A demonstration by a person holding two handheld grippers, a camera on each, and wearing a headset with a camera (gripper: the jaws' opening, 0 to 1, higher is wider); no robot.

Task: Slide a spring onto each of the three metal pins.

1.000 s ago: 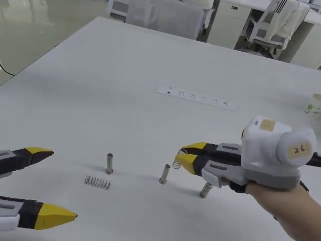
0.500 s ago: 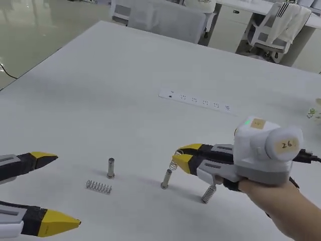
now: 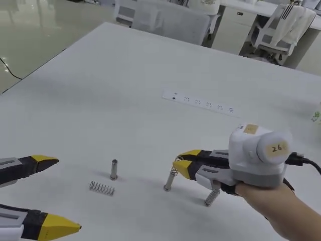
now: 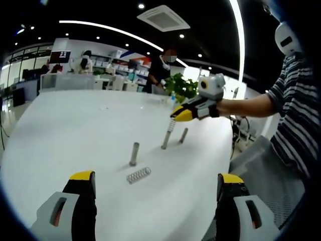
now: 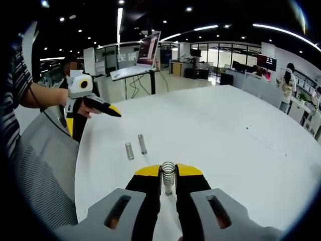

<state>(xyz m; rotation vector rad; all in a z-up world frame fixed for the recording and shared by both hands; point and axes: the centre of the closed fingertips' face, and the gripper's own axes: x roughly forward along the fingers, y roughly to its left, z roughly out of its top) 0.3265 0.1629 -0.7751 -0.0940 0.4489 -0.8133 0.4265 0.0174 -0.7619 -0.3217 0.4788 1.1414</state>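
Right gripper (image 3: 181, 164) pinches the held spring (image 3: 173, 173) narrow and upright, its lower end at the top of the middle pin (image 3: 167, 186); the push should run straight down the pin's axis. Left gripper (image 3: 57, 196) gapes wide, nearer the loose spring (image 3: 102, 188) and bare pin (image 3: 114, 169). The head view adds the sprung pin (image 3: 211, 197); the right gripper view shows the held spring centred between its jaws.

Your white table (image 3: 125, 75) stretches wide ahead of you, with a white power strip (image 3: 198, 102) lying flat toward its far side. Beyond that edge stand pale office chairs (image 3: 170, 20). To your left lies glossy floor (image 3: 30, 30). Overhead, bright light strips (image 4: 235, 30) cross a dark ceiling.
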